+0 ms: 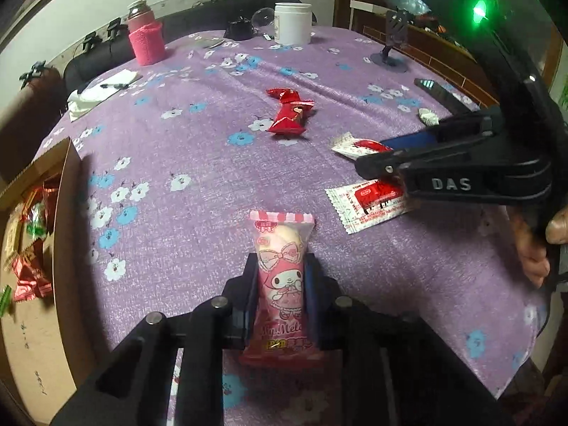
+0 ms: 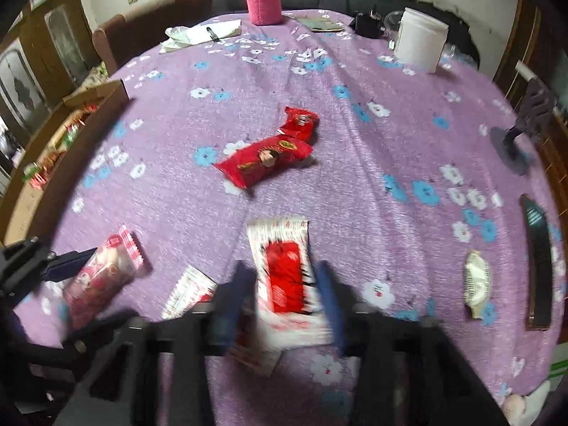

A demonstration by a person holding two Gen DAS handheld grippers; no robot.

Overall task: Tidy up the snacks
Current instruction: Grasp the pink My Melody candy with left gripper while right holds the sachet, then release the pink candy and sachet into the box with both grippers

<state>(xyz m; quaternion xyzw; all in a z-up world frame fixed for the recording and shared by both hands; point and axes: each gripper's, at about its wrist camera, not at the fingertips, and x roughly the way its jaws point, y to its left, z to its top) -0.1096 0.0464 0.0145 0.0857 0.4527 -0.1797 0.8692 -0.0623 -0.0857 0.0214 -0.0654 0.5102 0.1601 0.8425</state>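
My left gripper (image 1: 280,262) is shut on a pink My Melody snack pack (image 1: 282,273), held above the purple flowered tablecloth (image 1: 198,163); the pack also shows in the right wrist view (image 2: 101,277). My right gripper (image 2: 285,277) is shut on a white and red sachet (image 2: 285,277), blurred by motion; it shows in the left wrist view (image 1: 376,158) with the sachet (image 1: 358,145). A second white and red sachet (image 1: 365,206) lies below it on the cloth. Two red snack packs (image 1: 289,110) lie mid-table, also in the right wrist view (image 2: 266,158).
A cardboard box (image 1: 39,234) with several snacks stands at the table's left edge. A pink-sleeved flask (image 1: 145,35), white jar (image 1: 293,23), notepad with pen (image 1: 110,83), black stand (image 1: 392,41), a small white wrapped sweet (image 2: 477,282) and a dark remote (image 2: 538,259) lie around.
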